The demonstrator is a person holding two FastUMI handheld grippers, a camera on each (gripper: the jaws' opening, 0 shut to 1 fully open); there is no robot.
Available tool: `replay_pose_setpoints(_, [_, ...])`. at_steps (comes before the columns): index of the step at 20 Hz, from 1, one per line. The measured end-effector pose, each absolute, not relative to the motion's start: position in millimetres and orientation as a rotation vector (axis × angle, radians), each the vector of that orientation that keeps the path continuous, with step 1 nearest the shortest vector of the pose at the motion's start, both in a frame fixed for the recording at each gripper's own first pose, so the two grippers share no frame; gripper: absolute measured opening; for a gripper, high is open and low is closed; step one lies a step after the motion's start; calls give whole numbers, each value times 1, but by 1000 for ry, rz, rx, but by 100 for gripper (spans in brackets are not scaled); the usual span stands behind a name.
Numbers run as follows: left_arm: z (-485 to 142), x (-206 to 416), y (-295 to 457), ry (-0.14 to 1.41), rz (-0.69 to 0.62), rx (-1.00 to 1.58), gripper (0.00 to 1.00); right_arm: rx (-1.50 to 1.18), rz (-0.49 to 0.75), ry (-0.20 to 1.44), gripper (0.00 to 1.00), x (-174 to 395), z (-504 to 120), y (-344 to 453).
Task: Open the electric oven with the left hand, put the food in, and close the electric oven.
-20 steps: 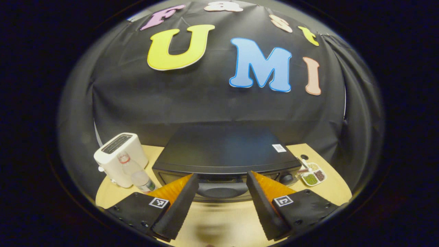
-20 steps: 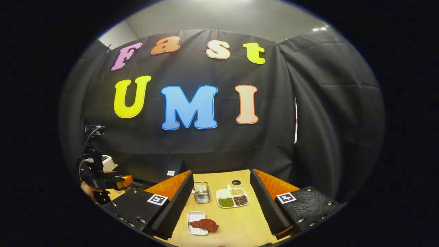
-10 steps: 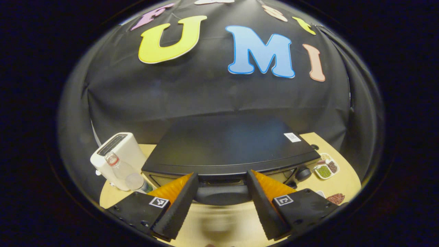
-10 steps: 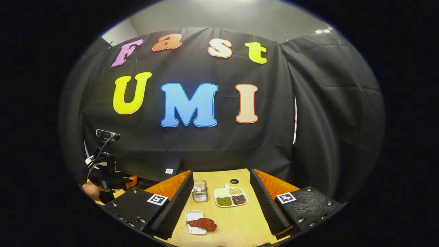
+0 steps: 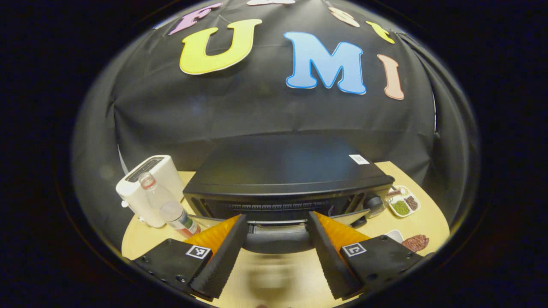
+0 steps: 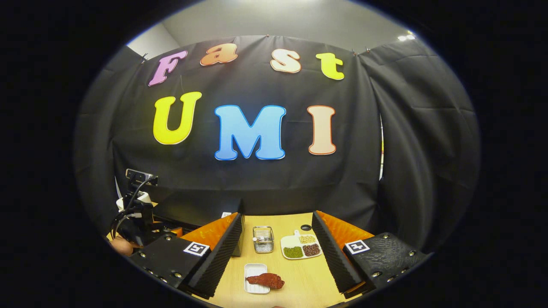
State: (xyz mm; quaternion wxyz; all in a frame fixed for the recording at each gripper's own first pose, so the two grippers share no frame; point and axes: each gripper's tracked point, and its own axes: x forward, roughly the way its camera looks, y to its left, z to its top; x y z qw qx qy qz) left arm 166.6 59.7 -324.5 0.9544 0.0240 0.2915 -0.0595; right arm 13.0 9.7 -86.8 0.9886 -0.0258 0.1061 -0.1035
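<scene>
Count: one electric oven (image 5: 282,171), one white toaster (image 5: 147,188), one clear bottle (image 5: 165,209), one divided dish of beans (image 6: 302,247), one small wire basket (image 6: 263,239), one white plate (image 6: 255,277) with one piece of reddish food (image 6: 266,280) on it, all on one wooden bench (image 6: 295,278).
Oven: centre of the left gripper view, black; its door (image 5: 278,226) is tipped a little out at the top, with a dark slot and vent ribs showing above it.
Change: half a second ago the door was flush and shut; now it is cracked open, and the oven sits slightly higher in the frame.
Food: bottom centre of the right gripper view, lying across the plate's right edge.
Left gripper (image 5: 277,252): low centre, jaws spread to either side of the door handle (image 5: 277,241); I cannot tell whether they press on it.
Right gripper (image 6: 277,256): jaws spread wide, held above the bench with the food between them, touching nothing.
Other hand: at lower left of the right gripper view, a hand (image 6: 121,246) holds the other gripper by the oven.
</scene>
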Motion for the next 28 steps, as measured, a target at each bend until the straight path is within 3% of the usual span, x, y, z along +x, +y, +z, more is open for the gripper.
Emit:
replay_pose_setpoints(4, [-337,137,62,599,-116,23,99,-59,-187,215,99,12,-86,13])
replay_pose_setpoints(6, [-345,125,62,618,-125,16,92,-55,-179,216,99,11,-86,14])
replay_pose_setpoints(11, [-366,96,65,677,-123,11,99,-56,-164,222,99,6,-86,17])
replay_pose_setpoints(17, [-408,64,76,781,-84,-50,92,-75,-166,227,99,-5,-85,12])
replay_pose_setpoints(18, [-402,64,78,763,-79,-61,99,-81,-168,228,99,-7,-86,9])
replay_pose_setpoints(19, [-391,66,80,733,-77,-70,99,-85,-173,229,99,-9,-86,5])
replay_pose_setpoints(20, [-375,69,78,691,-81,-71,92,-85,-178,233,99,-10,-88,1])
replay_pose_setpoints(21, [-360,73,77,658,-86,-64,95,-79,-182,239,99,-11,-90,-3])
replay_pose_setpoints(22, [-344,74,76,624,-90,-53,92,-67,-184,247,99,-11,-94,-5])
replay_pose_setpoints(24, [-306,79,72,550,-103,-45,99,-29,-182,266,99,-10,-103,-11])
replay_pose_setpoints(25, [-285,81,70,512,-109,-47,95,-9,-179,280,99,-8,-109,-14])
replay_pose_setpoints(28, [-225,81,63,400,-118,-53,99,59,-147,333,99,-5,-134,-20])
